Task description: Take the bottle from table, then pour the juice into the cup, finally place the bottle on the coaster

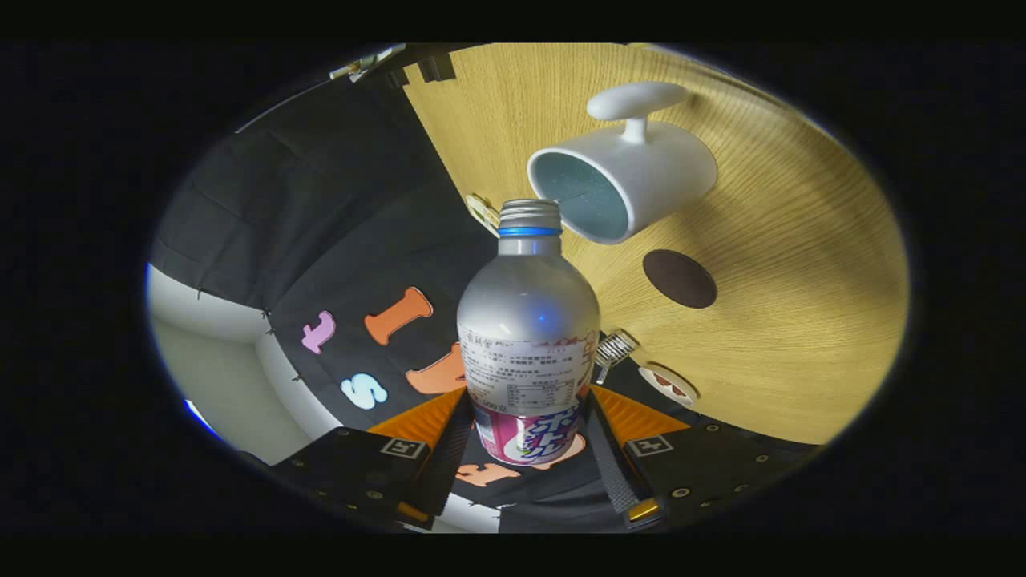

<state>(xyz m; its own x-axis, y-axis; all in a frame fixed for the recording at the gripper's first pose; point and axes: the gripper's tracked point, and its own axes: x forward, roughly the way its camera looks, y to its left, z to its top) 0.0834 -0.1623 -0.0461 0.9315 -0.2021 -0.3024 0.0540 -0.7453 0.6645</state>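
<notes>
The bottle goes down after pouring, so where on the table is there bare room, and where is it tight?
The gripper is shut on the bottle. Bare table spreads beyond the coaster, on the side away from the bottle, and the coaster's top is free. It is crowded where the bottle's neck meets the cup, just next to the coaster.

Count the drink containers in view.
2: the silver aluminium bottle, clamped between the hand-held gripper's fingers, and the white ceramic cup on the wooden table just beyond the bottle's neck.
</notes>
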